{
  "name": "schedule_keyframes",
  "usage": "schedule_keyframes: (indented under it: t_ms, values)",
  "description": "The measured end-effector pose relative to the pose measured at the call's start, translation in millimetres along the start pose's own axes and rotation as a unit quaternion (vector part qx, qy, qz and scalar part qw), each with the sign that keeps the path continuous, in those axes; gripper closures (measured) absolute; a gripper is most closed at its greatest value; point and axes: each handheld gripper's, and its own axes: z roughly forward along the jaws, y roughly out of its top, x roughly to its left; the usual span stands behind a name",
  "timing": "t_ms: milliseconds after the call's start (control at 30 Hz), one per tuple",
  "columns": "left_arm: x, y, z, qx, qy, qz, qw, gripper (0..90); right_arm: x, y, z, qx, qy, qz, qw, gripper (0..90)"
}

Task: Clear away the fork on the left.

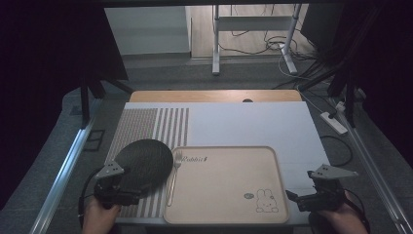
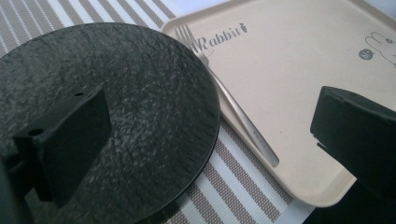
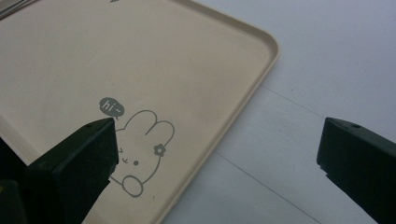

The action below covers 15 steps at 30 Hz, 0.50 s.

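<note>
Left gripper (image 1: 127,191), jaws spread wide and empty, hovers at the black plate (image 1: 144,164) on the striped mat (image 1: 146,122). Right gripper (image 1: 298,199), equally wide, waits by the tray (image 1: 272,161). Pinch the near rim, probably low.

A lab-style recording setup. Black curtains (image 1: 44,58) flank the frame; cables (image 1: 302,53) and a power strip (image 1: 334,123) litter the grey floor upper right.

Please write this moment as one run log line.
left gripper: open, at black plate | right gripper: open, beside tray | fork: on tray's left rim
</note>
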Motion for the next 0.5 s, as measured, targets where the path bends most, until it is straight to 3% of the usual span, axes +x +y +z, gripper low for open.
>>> schedule_keyframes:
  t_ms: [500]
  values:
    - [3.0, -18.6, -19.6, -0.004, 0.022, -0.024, 0.9995, 0.0, -0.6, 0.1, 0.2, 0.002, -0.008, 0.007, 0.9999, 0.0]
